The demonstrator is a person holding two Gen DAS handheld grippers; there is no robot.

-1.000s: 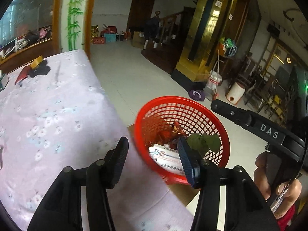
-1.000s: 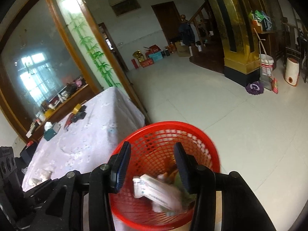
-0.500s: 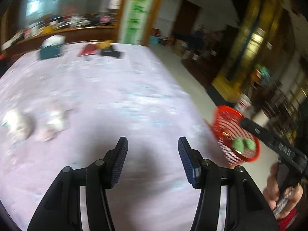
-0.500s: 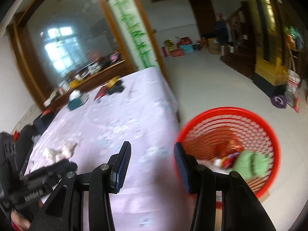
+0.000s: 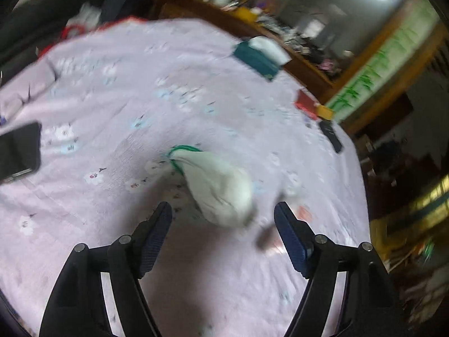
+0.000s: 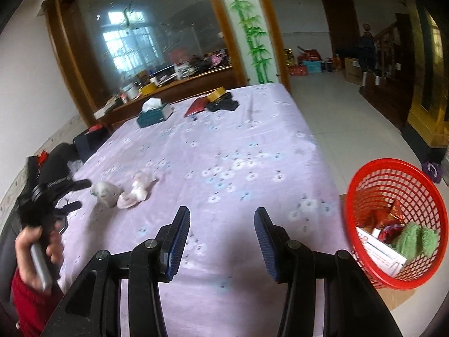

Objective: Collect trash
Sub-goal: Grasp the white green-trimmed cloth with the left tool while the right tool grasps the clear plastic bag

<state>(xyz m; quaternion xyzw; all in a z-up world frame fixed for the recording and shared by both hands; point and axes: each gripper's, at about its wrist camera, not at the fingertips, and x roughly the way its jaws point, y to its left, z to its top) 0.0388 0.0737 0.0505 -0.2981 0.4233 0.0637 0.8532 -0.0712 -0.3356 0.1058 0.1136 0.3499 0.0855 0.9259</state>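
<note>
Tabletop [image 6: 224, 146] covered in lilac floral cloth. On it:
- white bag [image 5: 219, 188], green tie, near the close edge
- crumpled pale wrapper [image 6: 139, 189] just beside the bag
- teal tissue box [image 6: 154, 113], far side
- red booklet [image 6: 197, 106], tape roll [image 6: 215, 93] and dark item [image 6: 224, 104] at far right
- black phone [image 5: 18, 151], left edge

Red basket [image 6: 393, 219] holding trash, beside the right edge.

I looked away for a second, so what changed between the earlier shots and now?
The left gripper swung from the red basket across the table to a white crumpled bag, now just ahead of its open fingers. The right gripper turned tableward too. Both stayed open and empty.
</note>
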